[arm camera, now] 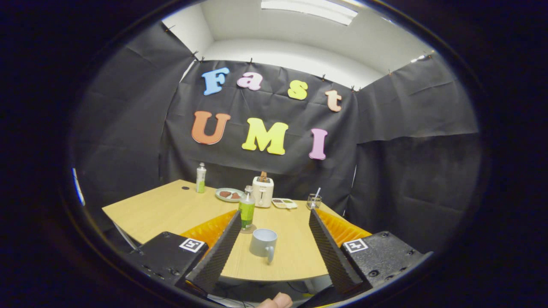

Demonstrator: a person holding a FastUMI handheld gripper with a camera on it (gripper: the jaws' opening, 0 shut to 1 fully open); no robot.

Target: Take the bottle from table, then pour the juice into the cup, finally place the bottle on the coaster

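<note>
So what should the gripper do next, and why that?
Probably ease back and away. The bottle with green juice already stands upright on the coaster, just beyond the cup. The gripper is open, its fingers spread wide to either side of both and touching neither, so nothing seems left to hold.

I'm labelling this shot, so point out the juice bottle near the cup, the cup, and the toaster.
Juice bottle (247,212): gripper view, on its green label.
Cup (262,242): gripper view, on its outer wall.
Toaster (263,192): gripper view, on its front face.
</note>
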